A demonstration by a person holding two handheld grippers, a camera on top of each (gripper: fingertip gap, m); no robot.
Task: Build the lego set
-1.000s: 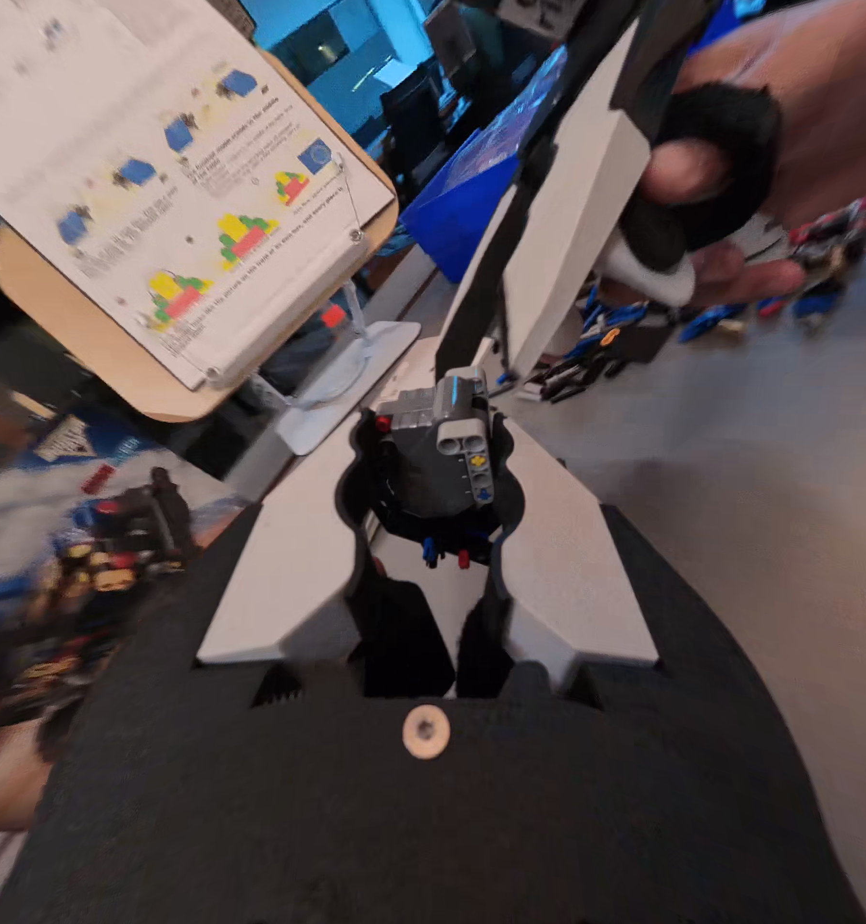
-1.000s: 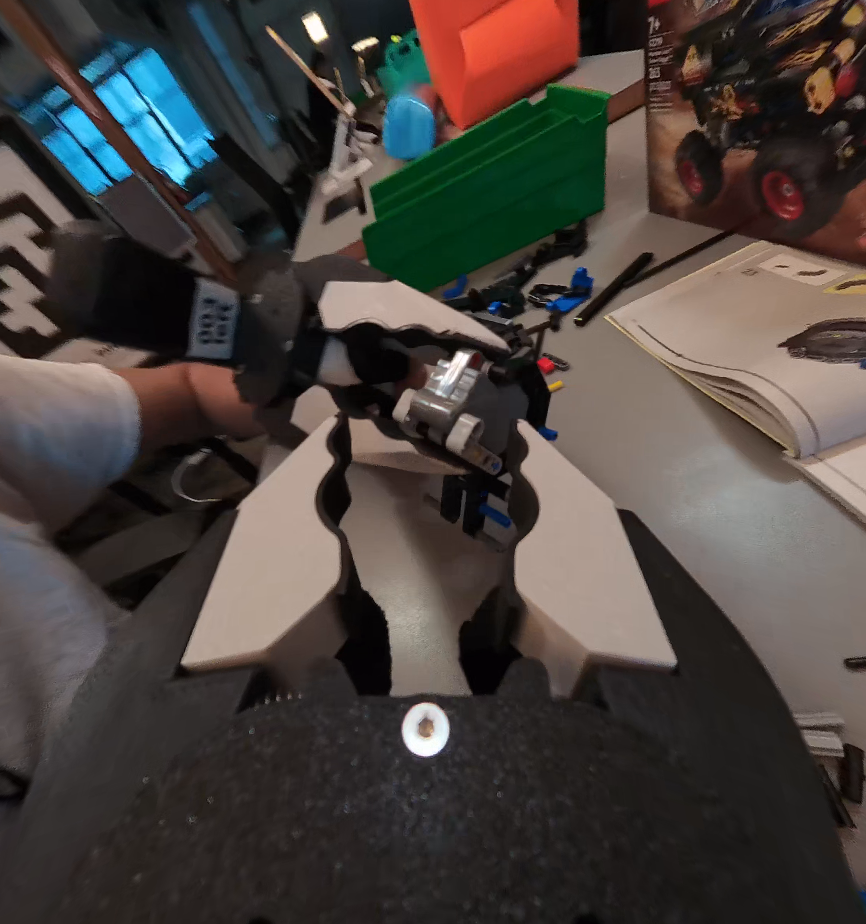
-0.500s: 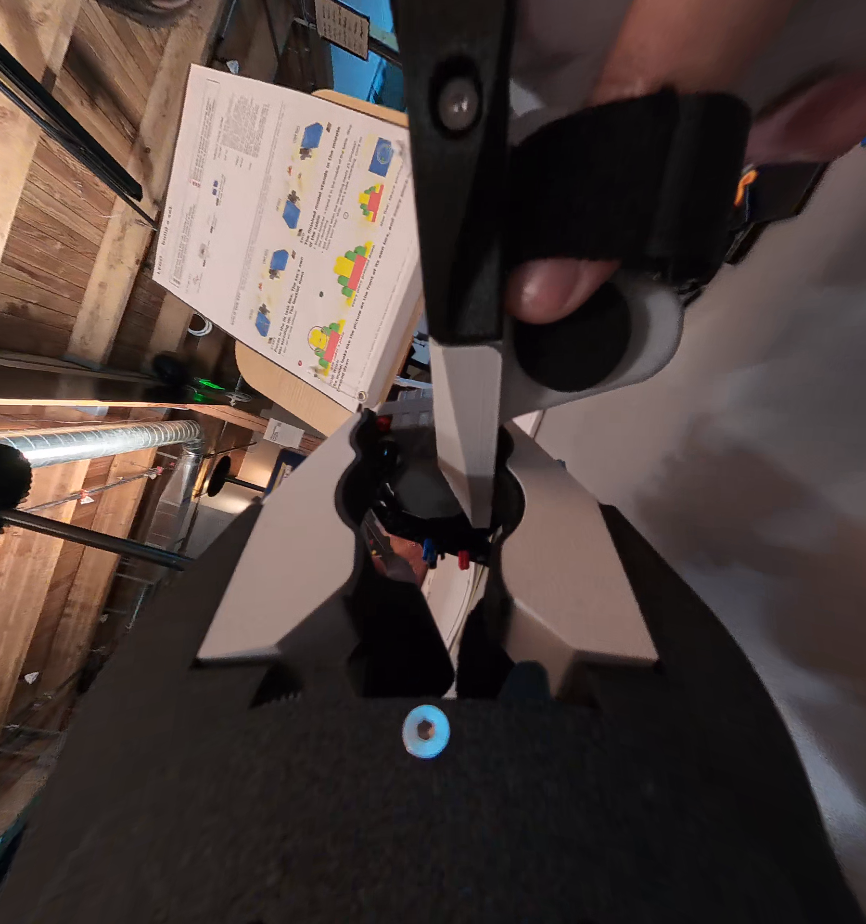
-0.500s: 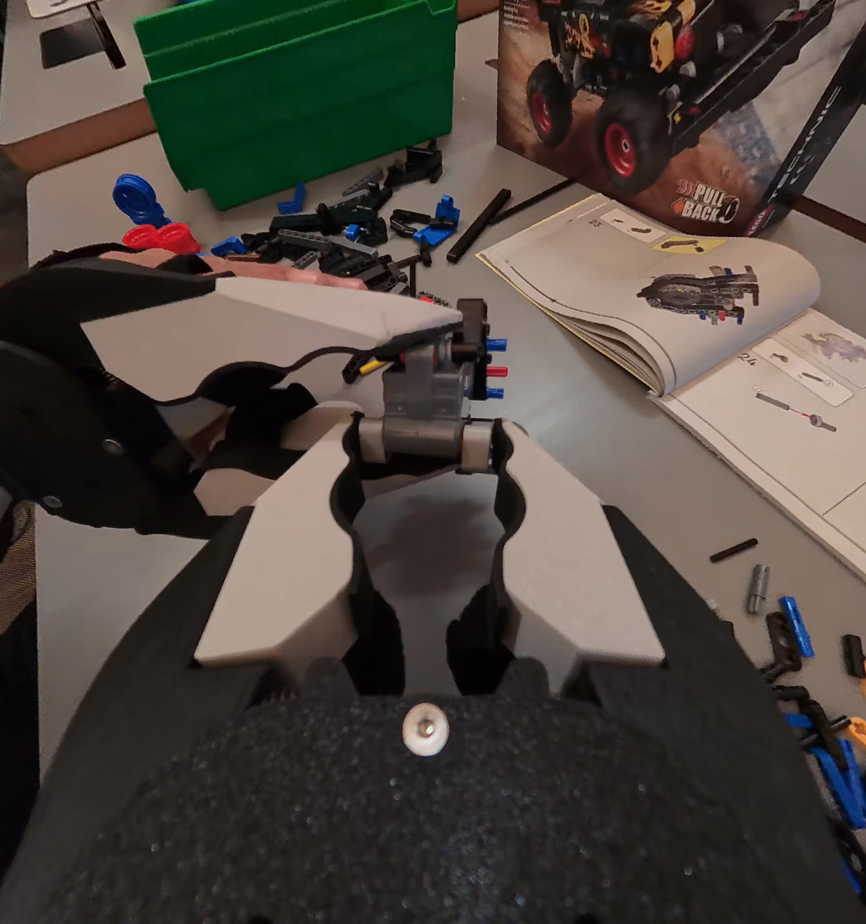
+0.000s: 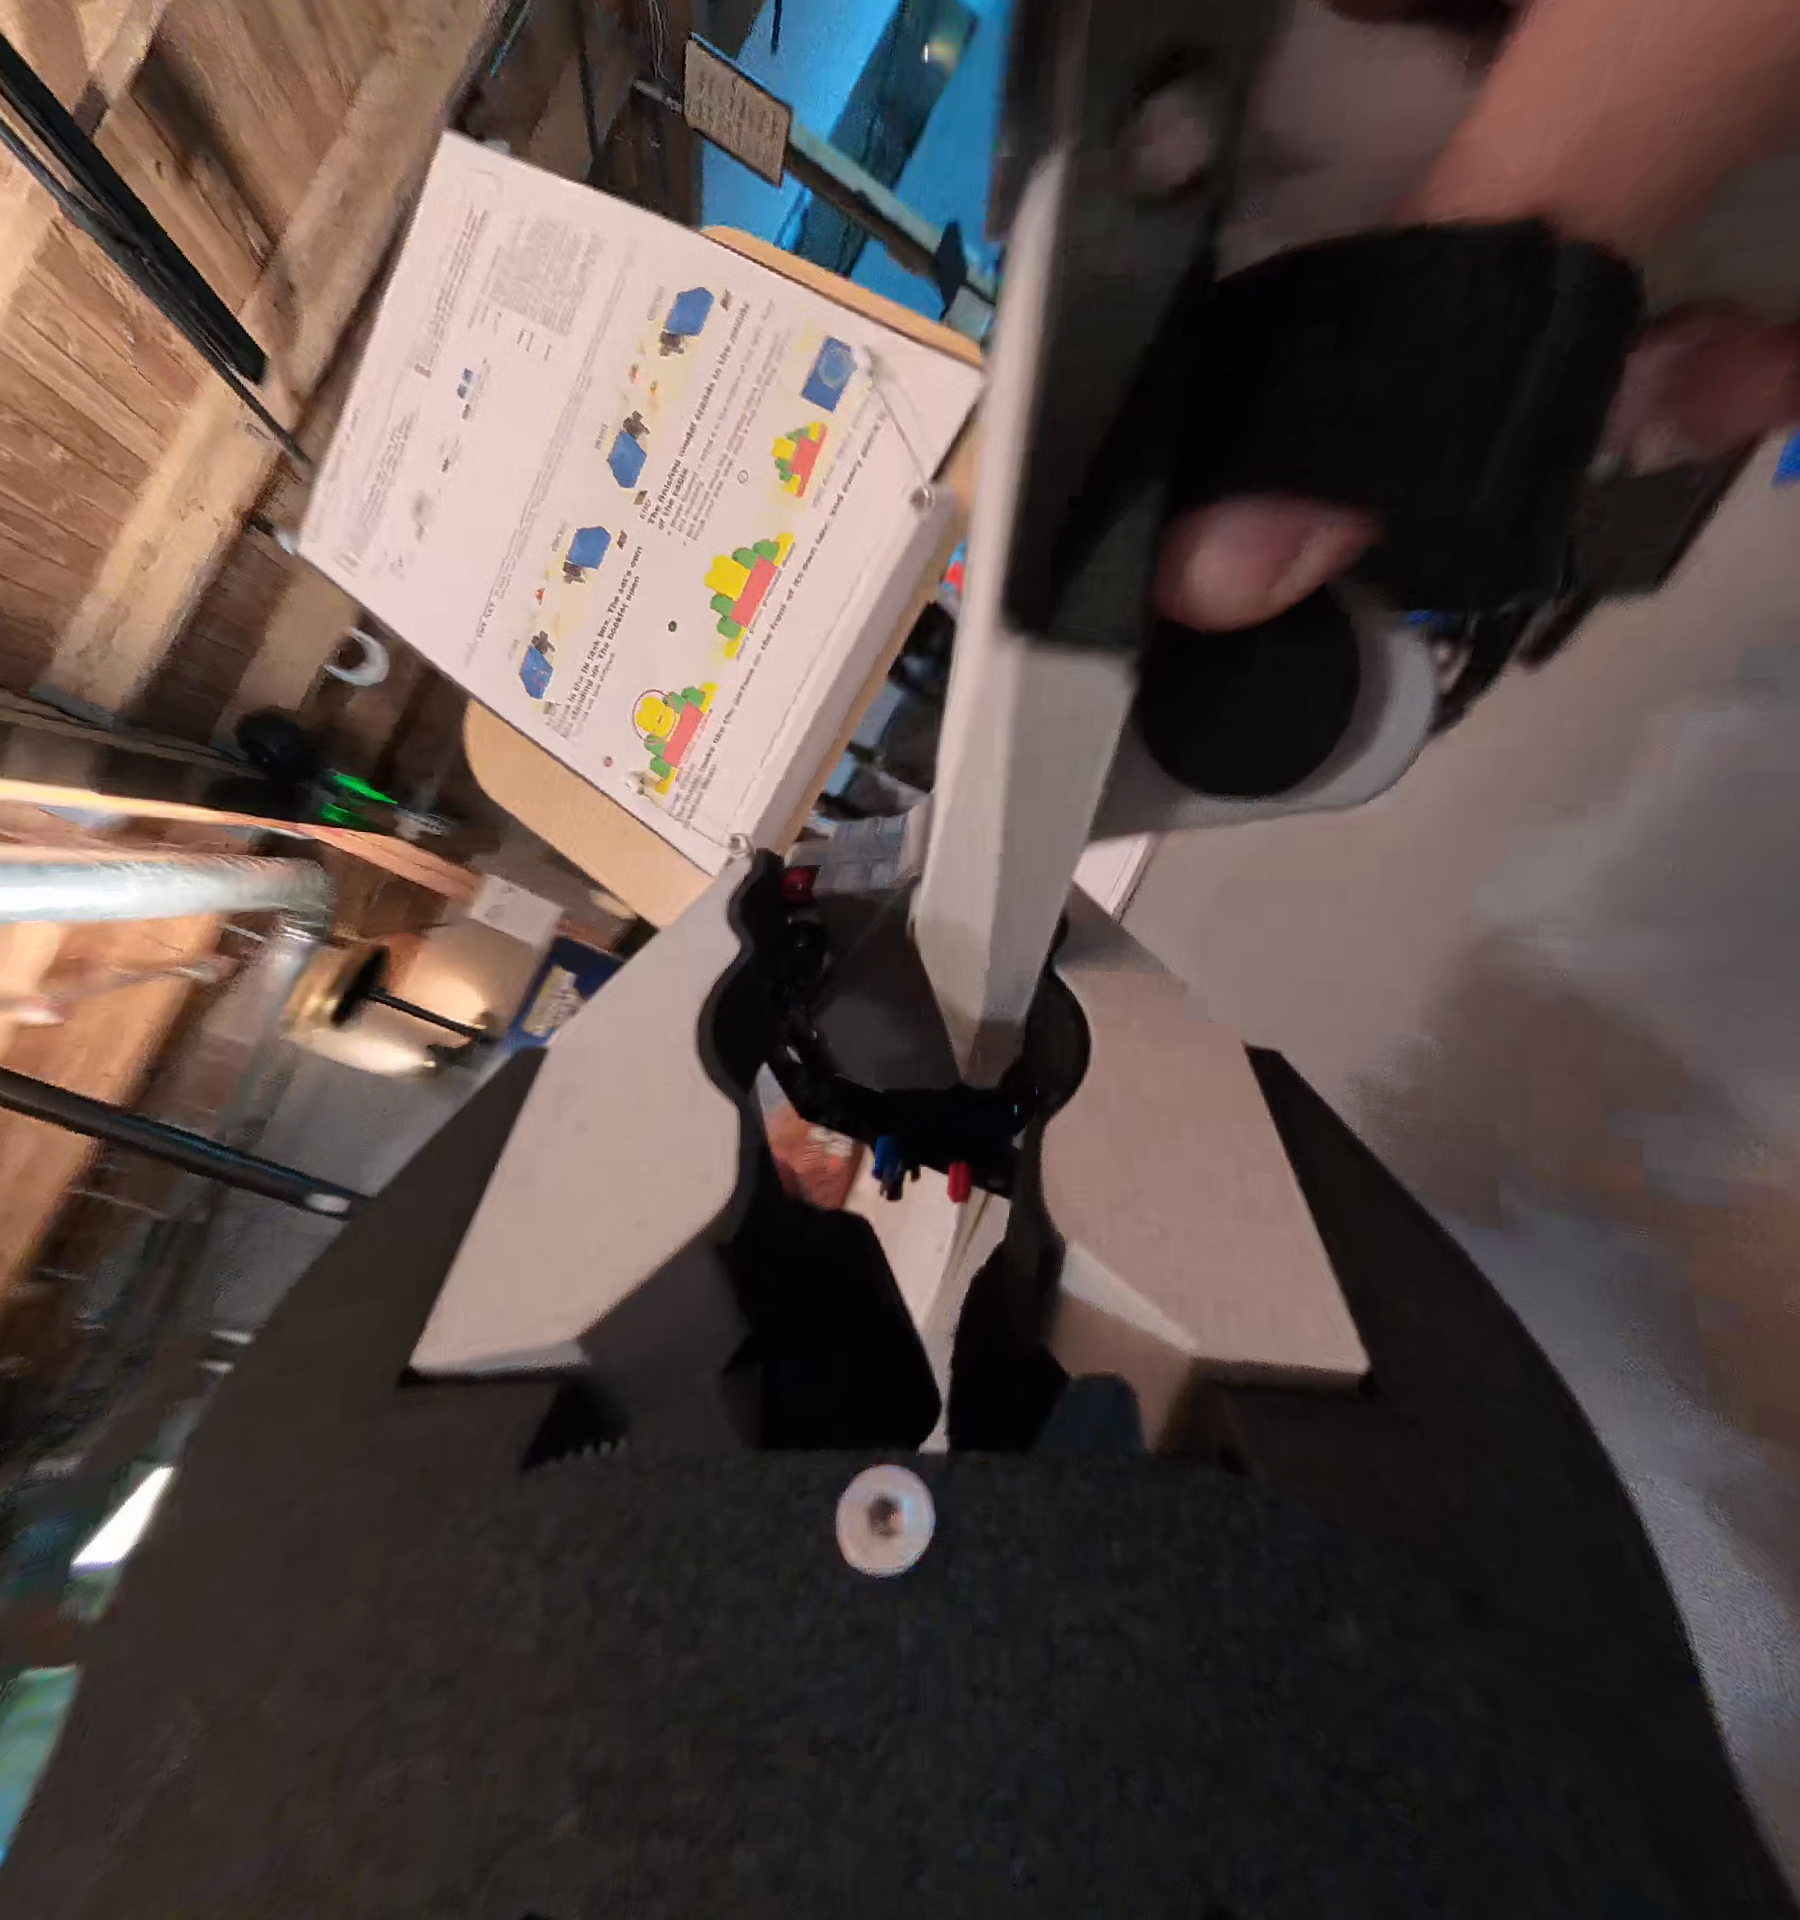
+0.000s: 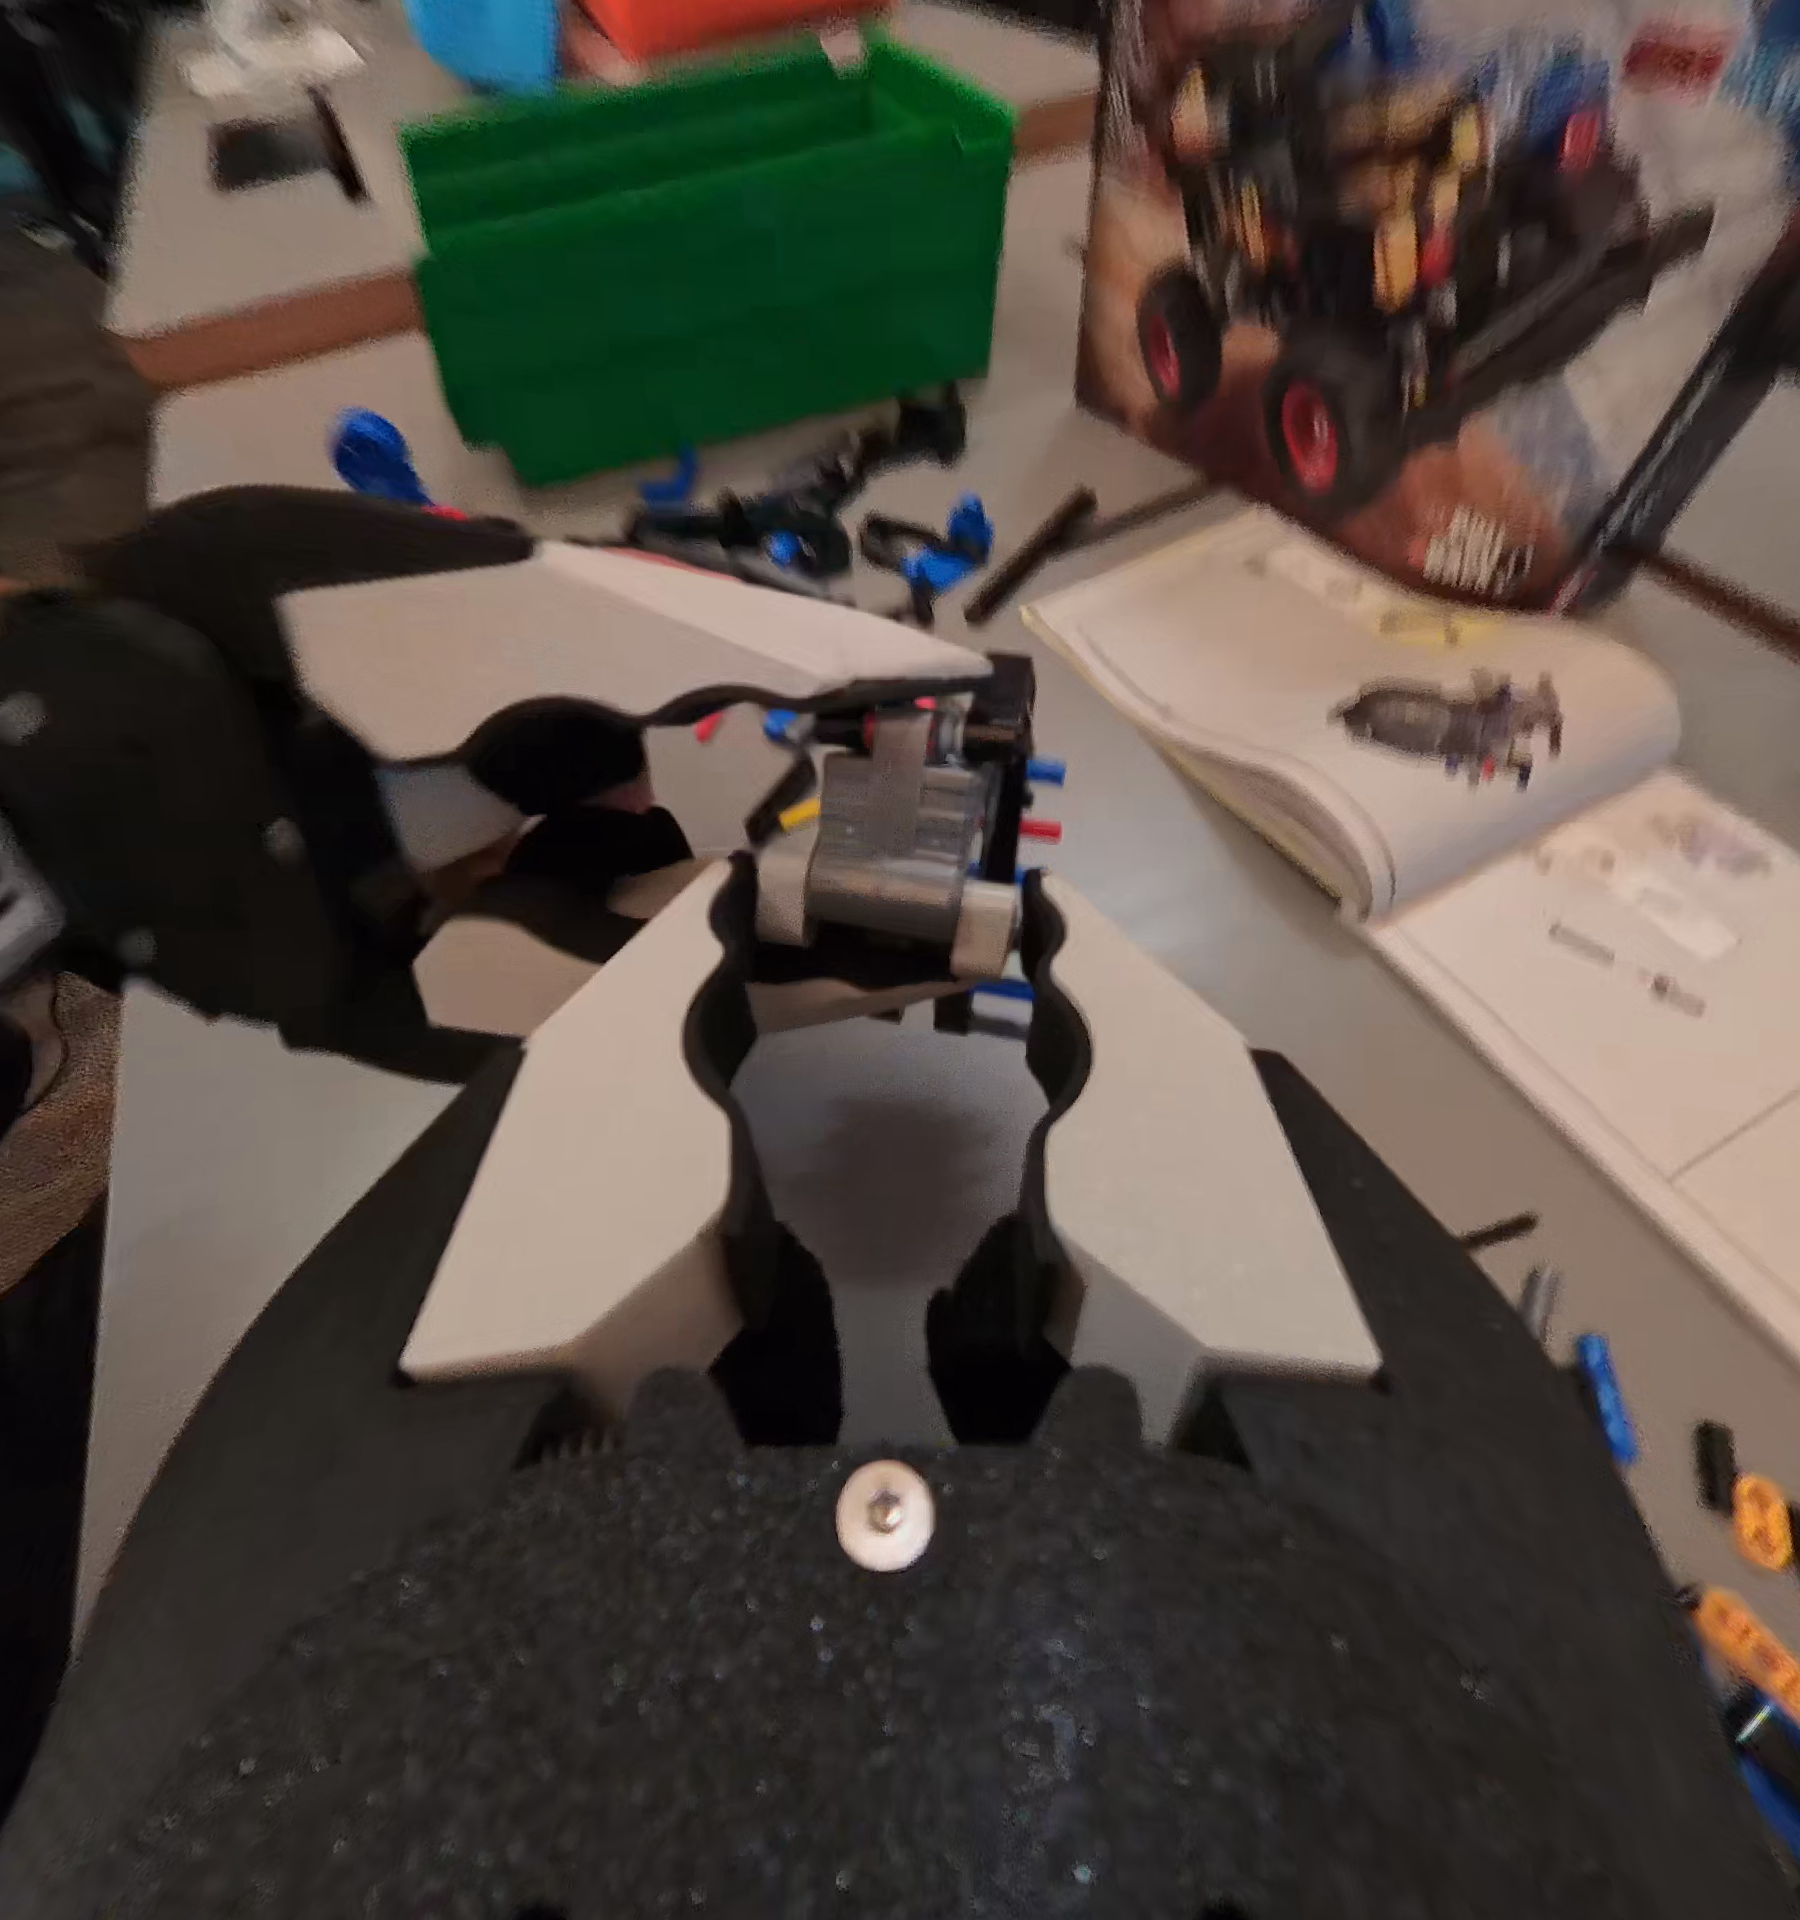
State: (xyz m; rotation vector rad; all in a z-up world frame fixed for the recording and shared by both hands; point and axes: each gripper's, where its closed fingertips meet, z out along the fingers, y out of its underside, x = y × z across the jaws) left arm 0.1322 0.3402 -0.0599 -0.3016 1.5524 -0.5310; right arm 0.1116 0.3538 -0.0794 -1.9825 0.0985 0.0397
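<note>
A partly built lego assembly (image 6: pixel 885 852), grey block with black frame and blue and red pins, is held above the grey table (image 6: pixel 252 1091). My right gripper (image 6: pixel 880 904) is shut on its near grey end, one fingertip on each side. My left gripper (image 6: pixel 937 831) comes in from the left and is shut on the same assembly from above and below. In the left wrist view my left gripper (image 5: pixel 906 966) clamps the black part of the assembly (image 5: pixel 875 1101). One of the right gripper's fingers (image 5: pixel 1000 831) reaches down into it, held by a hand (image 5: pixel 1260 561).
A green bin (image 6: pixel 709 260) and the set's box (image 6: pixel 1395 260) stand at the back. An open instruction booklet (image 6: pixel 1395 748) lies at the right. Loose pieces (image 6: pixel 802 520) lie before the bin, more at the right edge (image 6: pixel 1758 1538). A sheet on a wooden board (image 5: pixel 647 499) stands beyond. Only a small space, under 4 cm, lies between the two pairs of fingers.
The left gripper has rolled over with the assembly, so its view tilted. The right gripper has closed on the grey end. Both views are now blurred by a small motion.
</note>
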